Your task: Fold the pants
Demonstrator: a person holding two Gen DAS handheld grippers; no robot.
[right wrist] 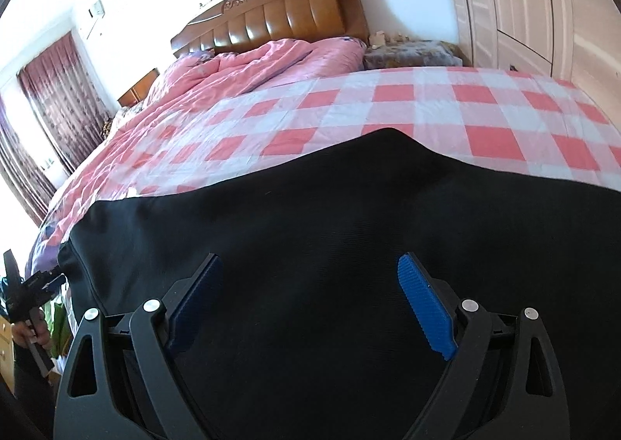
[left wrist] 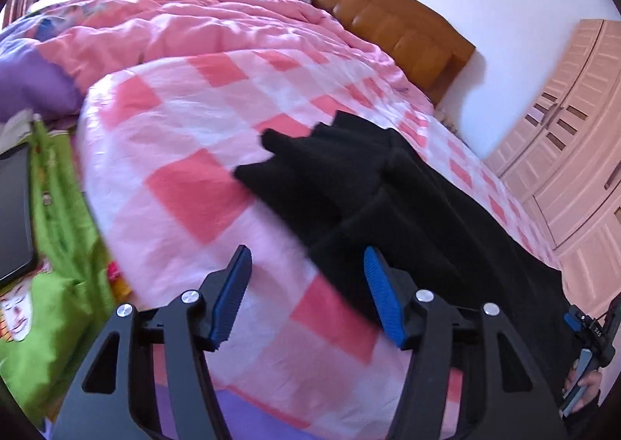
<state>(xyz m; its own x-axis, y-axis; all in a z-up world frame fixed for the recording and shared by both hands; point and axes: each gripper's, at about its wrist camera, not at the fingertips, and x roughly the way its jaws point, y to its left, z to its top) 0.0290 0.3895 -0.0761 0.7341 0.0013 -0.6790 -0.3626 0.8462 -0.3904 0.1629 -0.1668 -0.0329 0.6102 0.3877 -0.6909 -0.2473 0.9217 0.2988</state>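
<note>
Black pants [left wrist: 388, 187] lie on the pink-and-white checked bedsheet [left wrist: 174, 137], bunched in folds with the leg ends pointing away. My left gripper [left wrist: 307, 252] hovers open just left of the pants, with only sheet between its blue pads; its right finger [left wrist: 382, 292] sits against the cloth's edge. In the right wrist view the black pants [right wrist: 330, 215] fill the lower half. My right gripper [right wrist: 309, 259] stands wide open over them, with no cloth pinched. Each view catches the other gripper in a hand at its edge.
A crumpled pink duvet [left wrist: 194, 25] covers the far part of the bed below the brown padded headboard [right wrist: 279, 21]. A pale wardrobe [left wrist: 574, 122] stands to the right. Green cloth [left wrist: 58, 207] and a dark screen [left wrist: 11, 215] lie beside the bed at left.
</note>
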